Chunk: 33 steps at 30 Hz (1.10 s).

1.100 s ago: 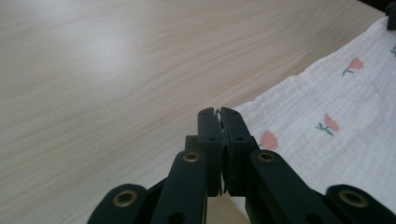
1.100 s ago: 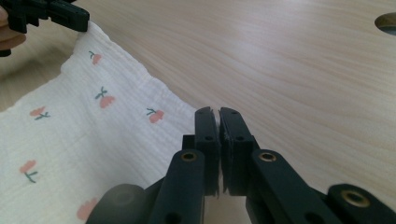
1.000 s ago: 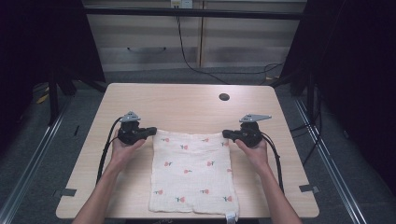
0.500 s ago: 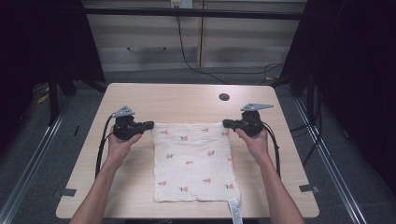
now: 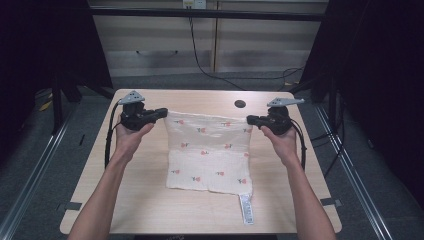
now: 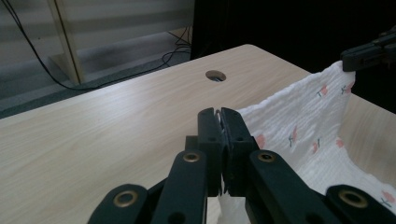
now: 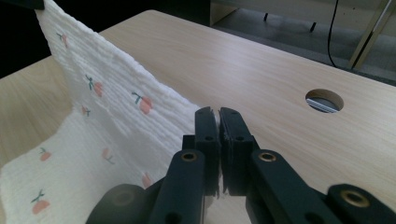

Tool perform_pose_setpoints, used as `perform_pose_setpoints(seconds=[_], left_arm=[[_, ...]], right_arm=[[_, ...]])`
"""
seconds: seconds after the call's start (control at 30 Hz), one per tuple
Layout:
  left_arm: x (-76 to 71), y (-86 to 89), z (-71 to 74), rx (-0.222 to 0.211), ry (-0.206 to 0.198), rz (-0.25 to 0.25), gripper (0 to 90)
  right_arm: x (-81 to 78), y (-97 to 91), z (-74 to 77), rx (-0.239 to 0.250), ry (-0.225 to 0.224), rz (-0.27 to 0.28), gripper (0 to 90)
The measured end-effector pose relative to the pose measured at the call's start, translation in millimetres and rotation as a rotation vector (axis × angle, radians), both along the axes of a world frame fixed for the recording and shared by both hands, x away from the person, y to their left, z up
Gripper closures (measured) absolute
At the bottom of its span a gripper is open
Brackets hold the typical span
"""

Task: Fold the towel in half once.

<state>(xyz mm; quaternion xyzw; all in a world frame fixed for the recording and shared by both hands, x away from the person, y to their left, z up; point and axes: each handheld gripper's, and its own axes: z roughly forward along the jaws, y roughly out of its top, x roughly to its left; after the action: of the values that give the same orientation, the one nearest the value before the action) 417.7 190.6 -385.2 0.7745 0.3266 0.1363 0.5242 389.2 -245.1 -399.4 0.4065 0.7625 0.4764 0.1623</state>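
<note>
Your left gripper and right gripper each pinch 1 far corner of the cloth, jaws clamped; its far half hangs lifted, its near half lies mid-table.

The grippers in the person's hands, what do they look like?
Both the left gripper and the right gripper are black, each topped by a grey three-cornered plate and trailing a black cable. Up close, the flat black fingers hang on arms with brass-coloured rivets. The forearms are bare, with no sleeves.
</note>
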Motion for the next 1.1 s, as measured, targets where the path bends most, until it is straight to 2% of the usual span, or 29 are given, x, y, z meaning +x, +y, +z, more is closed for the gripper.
perform_pose_setpoints(seconds=[0.07, 0.2, 0.23, 0.27, 0.43, 0.57, 0.6, 0.73, 0.83, 0.9, 1.1], left_arm=[[-1.8, -0.7, -2.4, 0.006, -0.002, -0.008, 87.9], [-6.9, 0.7, -18.7, 0.034, 0.020, -0.030, 87.9], [-8.2, 1.9, -22.4, 0.036, 0.023, -0.032, 87.9], [-11.9, 5.9, -27.6, 0.020, 0.029, -0.047, 87.9], [-22.8, 11.9, -31.4, 0.018, 0.024, -0.068, 87.9], [-37.1, 15.4, -29.9, 0.017, 0.001, -0.071, 87.9], [-39.9, 16.5, -29.1, 0.018, -0.002, -0.068, 87.9], [-49.8, 17.7, -26.5, 0.021, -0.011, -0.075, 88.0], [-55.8, 19.1, -30.2, 0.033, -0.011, -0.078, 87.9], [-62.1, 19.6, -39.0, 0.050, 0.003, -0.091, 87.9], [-74.7, 17.2, -48.8, 0.087, 0.014, -0.118, 87.9]], right_arm=[[-2.0, -1.2, 0.3, 0.004, -0.004, 0.002, 86.5], [-11.7, -2.0, -3.6, -0.021, 0.000, 0.028, 86.5], [-14.1, -1.9, -4.8, -0.028, 0.001, 0.038, 86.5], [-19.6, -2.4, -6.8, -0.033, 0.002, 0.052, 86.5], [-31.9, -3.0, -10.3, -0.028, 0.001, 0.082, 86.5], [-48.2, 0.2, -12.5, -0.024, -0.007, 0.118, 86.5], [-57.0, 1.9, -12.2, -0.025, -0.025, 0.129, 86.5], [-66.7, 3.8, -10.5, -0.023, -0.040, 0.144, 86.6], [-74.0, 4.9, -11.9, -0.028, -0.033, 0.154, 86.5], [-80.7, 4.4, -22.0, -0.036, -0.011, 0.164, 86.5], [-95.4, 1.8, -35.6, -0.033, 0.008, 0.160, 86.5]])
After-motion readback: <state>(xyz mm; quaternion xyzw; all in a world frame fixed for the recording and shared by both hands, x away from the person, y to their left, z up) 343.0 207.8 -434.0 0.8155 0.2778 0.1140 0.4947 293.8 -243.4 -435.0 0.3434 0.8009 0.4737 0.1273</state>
